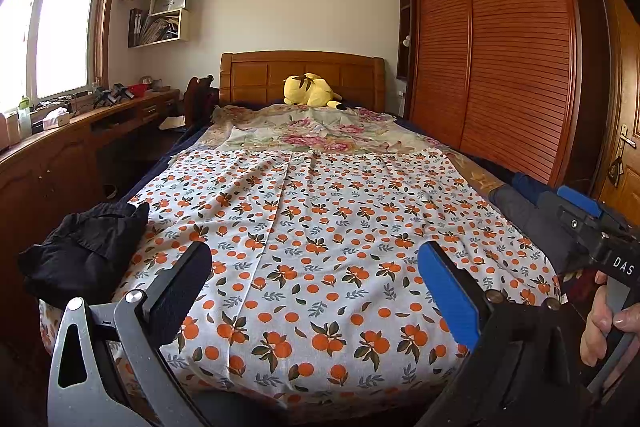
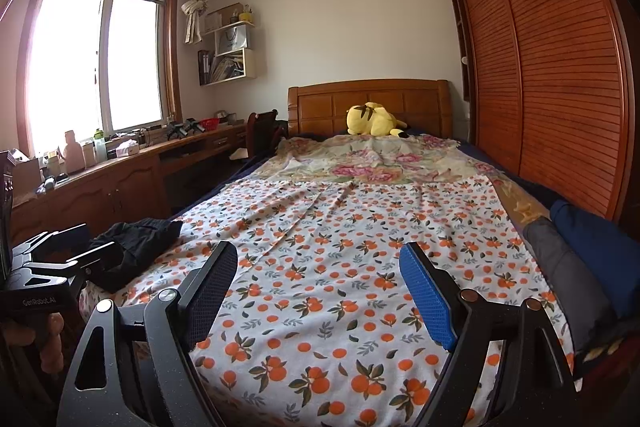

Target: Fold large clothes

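A large white cloth with an orange-fruit print lies spread flat over the foot half of the bed, also in the right wrist view. My left gripper is open and empty above its near end. My right gripper is open and empty above the same cloth; its body shows at the right edge of the left wrist view. A crumpled black garment lies at the bed's left near corner, also in the right wrist view.
A floral sheet covers the far half of the bed, with a yellow plush toy at the wooden headboard. Dark blue and grey clothes lie on the right edge. A wardrobe stands right, a cluttered desk left.
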Demonstrator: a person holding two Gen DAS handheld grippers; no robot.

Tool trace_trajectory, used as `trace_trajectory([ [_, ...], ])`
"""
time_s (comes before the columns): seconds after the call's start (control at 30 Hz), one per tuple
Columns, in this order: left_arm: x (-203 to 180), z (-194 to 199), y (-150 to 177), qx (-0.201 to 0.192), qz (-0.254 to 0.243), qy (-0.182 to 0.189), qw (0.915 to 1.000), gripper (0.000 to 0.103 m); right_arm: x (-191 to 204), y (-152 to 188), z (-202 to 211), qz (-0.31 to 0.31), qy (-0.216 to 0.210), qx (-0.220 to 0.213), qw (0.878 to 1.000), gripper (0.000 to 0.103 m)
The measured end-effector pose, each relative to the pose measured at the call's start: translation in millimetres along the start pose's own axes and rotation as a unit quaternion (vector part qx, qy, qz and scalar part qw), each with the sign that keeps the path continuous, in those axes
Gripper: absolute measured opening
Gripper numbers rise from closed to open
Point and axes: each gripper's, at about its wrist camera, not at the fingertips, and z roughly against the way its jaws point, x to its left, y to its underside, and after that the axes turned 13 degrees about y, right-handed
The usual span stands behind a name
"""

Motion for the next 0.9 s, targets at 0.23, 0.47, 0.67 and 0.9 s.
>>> trace_trajectory([
  [0.23, -0.6, -0.2, -0.9, 0.000, 0.000, -0.001, 1.0000, 0.103, -3.6, -0.6, 1.1, 0.000, 0.000, -0.001, 1.000, 0.085],
  [0.47, -1.1, -0.1, -0.4, 0.000, -0.001, -0.001, 1.0000, 0.103, -4.6, -1.2, 2.5, 0.001, -0.001, -0.002, 1.000, 0.085],
  [0.67, -0.6, 1.2, -0.2, 0.000, 0.000, -0.001, 1.0000, 0.103, -8.7, -1.9, 3.0, 0.000, -0.001, -0.001, 1.000, 0.085],
  [0.9, -1.1, 0.7, 0.5, 0.000, -0.001, -0.001, 1.0000, 0.103, -8.2, -2.0, 4.7, 0.002, -0.001, -0.003, 1.000, 0.085],
])
